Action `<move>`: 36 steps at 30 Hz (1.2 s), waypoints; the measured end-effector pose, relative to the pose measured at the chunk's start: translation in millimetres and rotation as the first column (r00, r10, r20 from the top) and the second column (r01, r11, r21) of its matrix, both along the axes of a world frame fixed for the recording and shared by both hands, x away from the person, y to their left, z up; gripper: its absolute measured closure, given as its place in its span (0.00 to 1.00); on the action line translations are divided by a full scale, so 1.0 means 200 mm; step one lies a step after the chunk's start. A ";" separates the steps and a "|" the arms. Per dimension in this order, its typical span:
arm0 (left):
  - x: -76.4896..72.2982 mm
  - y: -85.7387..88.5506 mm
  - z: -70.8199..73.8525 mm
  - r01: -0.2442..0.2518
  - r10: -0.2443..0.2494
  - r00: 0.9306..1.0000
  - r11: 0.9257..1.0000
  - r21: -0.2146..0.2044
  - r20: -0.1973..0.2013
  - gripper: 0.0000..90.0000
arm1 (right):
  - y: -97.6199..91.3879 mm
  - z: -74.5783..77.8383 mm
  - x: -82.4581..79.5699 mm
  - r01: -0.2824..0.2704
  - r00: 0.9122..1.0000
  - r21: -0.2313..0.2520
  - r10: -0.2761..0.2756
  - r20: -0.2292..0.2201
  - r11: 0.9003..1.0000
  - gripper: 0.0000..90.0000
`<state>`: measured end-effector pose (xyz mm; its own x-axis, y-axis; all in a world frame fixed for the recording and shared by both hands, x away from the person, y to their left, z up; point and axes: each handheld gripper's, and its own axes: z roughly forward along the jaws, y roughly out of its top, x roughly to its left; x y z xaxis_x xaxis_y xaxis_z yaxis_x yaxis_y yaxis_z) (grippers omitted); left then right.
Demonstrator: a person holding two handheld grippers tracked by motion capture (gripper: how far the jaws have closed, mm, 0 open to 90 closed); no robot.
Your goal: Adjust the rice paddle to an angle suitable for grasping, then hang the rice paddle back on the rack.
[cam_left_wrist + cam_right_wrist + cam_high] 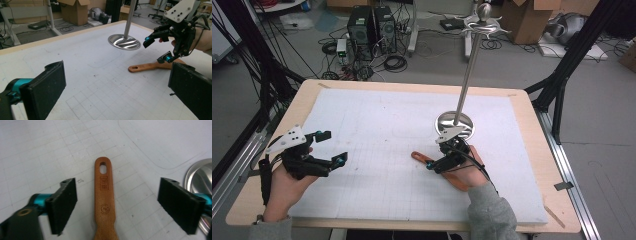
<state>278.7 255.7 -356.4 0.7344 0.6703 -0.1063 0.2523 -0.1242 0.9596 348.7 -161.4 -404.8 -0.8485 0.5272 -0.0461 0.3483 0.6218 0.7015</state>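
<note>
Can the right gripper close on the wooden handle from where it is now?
Probably yes. The right gripper is open with a jaw on each side of the wooden handle, nothing between them. The stand's metal base sits off to one side.

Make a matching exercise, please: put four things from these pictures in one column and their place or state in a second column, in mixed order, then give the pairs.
1. wooden handle
2. metal stand base
3. left gripper
4. right gripper

A. open, above bare table on the person's left
B. round and shiny, bearing an upright pole
C. lying flat, with a hole at its end
D. open, with its fingers on both sides of the handle

Pairs: 1-C, 2-B, 3-A, 4-D
</note>
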 end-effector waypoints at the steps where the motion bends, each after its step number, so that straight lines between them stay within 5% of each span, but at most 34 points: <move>1: 0.00 0.00 0.00 0.000 0.000 1.000 1.000 0.000 -0.001 0.02 | -0.01 0.00 0.00 -0.006 1.000 0.000 0.006 -0.002 1.000 0.16; 20: 0.02 0.00 0.00 -0.001 0.001 1.000 1.000 0.003 -0.009 0.02 | -0.03 -0.02 0.00 -0.037 0.999 -0.033 0.036 -0.042 0.999 0.17; 27: 0.01 0.01 -0.01 -0.005 0.005 1.000 1.000 0.010 -0.014 0.02 | -0.02 -0.04 0.01 -0.054 0.996 -0.074 0.048 -0.081 0.996 0.19; 28: 0.00 0.01 -0.01 -0.005 0.005 1.000 1.000 0.011 -0.015 0.02 | -0.01 -0.03 0.00 -0.023 0.994 -0.083 0.014 -0.110 0.996 0.20; 36: -0.03 0.06 -0.02 -0.030 0.030 0.999 1.000 0.008 -0.018 0.02 | 0.01 -0.03 0.05 -0.034 0.993 -0.147 0.018 -0.113 0.989 0.28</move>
